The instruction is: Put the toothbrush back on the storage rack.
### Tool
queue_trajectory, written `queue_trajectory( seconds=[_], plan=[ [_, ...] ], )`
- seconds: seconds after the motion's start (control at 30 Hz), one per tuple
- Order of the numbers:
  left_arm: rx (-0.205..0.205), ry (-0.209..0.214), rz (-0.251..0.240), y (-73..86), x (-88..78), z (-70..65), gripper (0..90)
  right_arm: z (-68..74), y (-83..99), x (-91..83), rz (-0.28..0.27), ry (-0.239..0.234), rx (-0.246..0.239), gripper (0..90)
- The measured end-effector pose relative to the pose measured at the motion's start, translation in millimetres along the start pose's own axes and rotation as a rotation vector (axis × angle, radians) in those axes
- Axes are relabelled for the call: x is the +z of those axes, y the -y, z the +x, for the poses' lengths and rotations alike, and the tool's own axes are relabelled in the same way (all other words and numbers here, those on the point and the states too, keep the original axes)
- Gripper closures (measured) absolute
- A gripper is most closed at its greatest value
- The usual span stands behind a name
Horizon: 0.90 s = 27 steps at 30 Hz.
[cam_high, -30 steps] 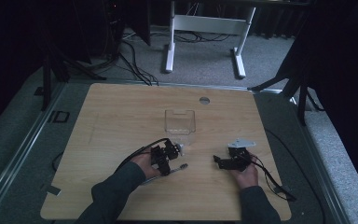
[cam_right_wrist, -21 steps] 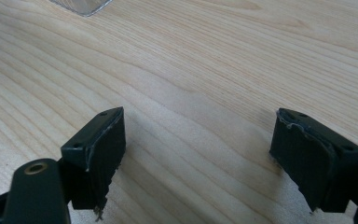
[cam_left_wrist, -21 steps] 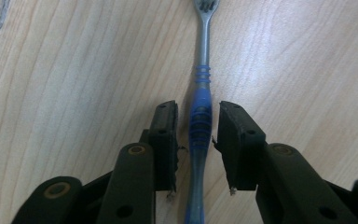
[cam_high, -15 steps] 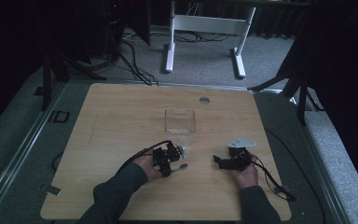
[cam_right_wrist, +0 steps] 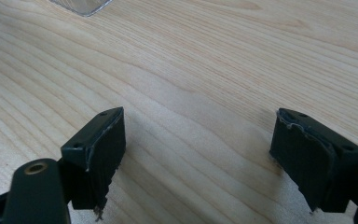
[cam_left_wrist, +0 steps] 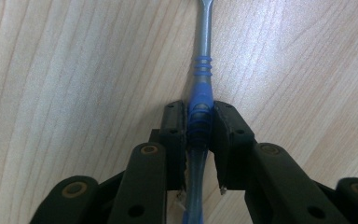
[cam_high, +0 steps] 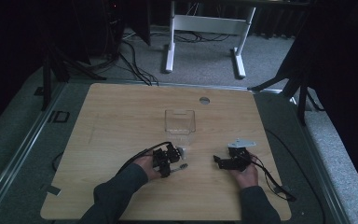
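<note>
- Your left gripper [cam_left_wrist: 199, 122] has just been closing, and its pads now press on the blue ribbed handle of the tool [cam_left_wrist: 200, 100] between them.
- The tool lies flat on the worktop [cam_left_wrist: 74, 70]. In the left gripper view its long axis runs straight ahead along the jaws, the grey metal shaft pointing away from your hand.
- In the high view the tool [cam_high: 181, 166] sits just right of the left gripper [cam_high: 168, 161], near the worktop's front, with the clear box [cam_high: 179, 122] beyond it.
- Your right gripper [cam_right_wrist: 198, 158] stands wide open over bare wood, holding nothing.
</note>
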<state>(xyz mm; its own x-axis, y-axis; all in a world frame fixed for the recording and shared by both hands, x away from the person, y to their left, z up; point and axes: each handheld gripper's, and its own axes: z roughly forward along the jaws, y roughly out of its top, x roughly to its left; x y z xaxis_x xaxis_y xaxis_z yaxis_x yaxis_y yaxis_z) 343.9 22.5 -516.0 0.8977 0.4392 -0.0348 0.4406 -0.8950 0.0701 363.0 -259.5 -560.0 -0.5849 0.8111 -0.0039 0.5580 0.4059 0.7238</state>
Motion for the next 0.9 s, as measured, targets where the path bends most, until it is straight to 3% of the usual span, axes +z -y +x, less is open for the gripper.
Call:
queue_trajectory(
  seconds=[0.3,0.9],
  plan=[
    [0.009,-0.017,-0.001,0.5,-0.9,-1.7,78.4,0.0,0.0,0.0,0.000,0.000,0.000,17.4],
    [0.025,-0.021,-0.048,2.8,-13.6,-5.1,78.6,0.0,0.0,0.0,0.000,0.000,0.000,17.4]
  ],
)
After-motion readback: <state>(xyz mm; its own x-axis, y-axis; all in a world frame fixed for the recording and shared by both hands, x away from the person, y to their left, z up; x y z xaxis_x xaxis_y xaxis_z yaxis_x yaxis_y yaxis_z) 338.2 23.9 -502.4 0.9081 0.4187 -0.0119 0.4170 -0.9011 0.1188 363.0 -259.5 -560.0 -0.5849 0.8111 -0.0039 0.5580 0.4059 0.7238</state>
